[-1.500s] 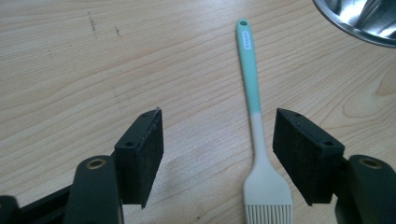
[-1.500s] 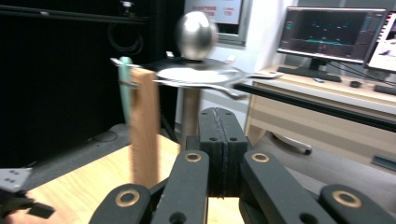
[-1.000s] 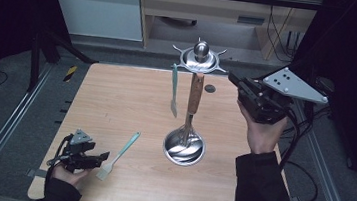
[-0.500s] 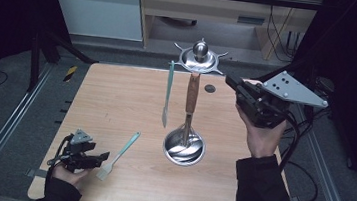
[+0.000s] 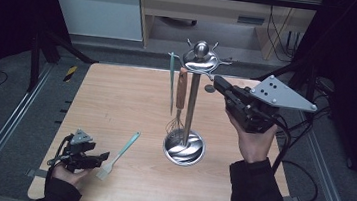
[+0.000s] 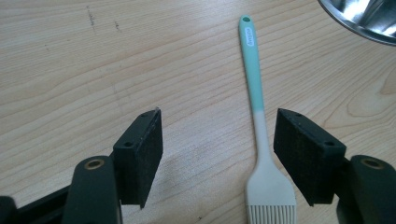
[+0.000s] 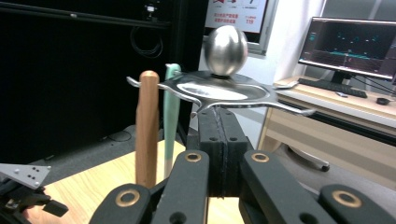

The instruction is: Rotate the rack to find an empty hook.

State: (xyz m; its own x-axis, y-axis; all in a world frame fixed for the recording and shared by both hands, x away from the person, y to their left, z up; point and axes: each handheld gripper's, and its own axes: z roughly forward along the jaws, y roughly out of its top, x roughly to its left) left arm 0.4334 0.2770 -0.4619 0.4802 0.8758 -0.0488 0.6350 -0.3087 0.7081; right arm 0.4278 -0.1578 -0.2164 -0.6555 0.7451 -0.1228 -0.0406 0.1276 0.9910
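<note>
Low at the near-left corner of the table [image 5: 117, 94], held in the left hand [image 5: 65, 175]: left gripper [image 5: 101, 157], jaws spread wide, gripping nothing. Seen in the left gripper view as two black pads [image 6: 144, 149] well apart over bare wood. Between them, nearer the right pad but not touching it: a basting brush [image 6: 261, 140], teal handle, pale bristle head, flat on the wood. From above, the same brush [image 5: 119, 154] lying at a slant, bristles toward the gripper, handle tip aimed at the stand.

Further right, near mid-table: a steel stand [image 5: 191, 102], round shiny base, upright pole, ball on top, hooks around a top disc. Hanging from the hooks on its left side: a slim teal tool [image 5: 172, 82] and a whisk [image 5: 180, 100] with a wooden handle, wires just above the base.

Right again, raised at hook height in the right hand [image 5: 253, 138]: right gripper [image 5: 217, 81], grey plate on top, tip just beside the top of the stand. In the right gripper view, jaws pressed together, pads meeting with no gap and nothing between them [image 7: 223, 154]; ball and disc directly beyond, wooden handle and teal tool at left.

Around the table: dark floor, metal rails either side, black frame; a wooden desk beyond, a lit monitor [image 7: 355, 44] on a desk in the right gripper view.
</note>
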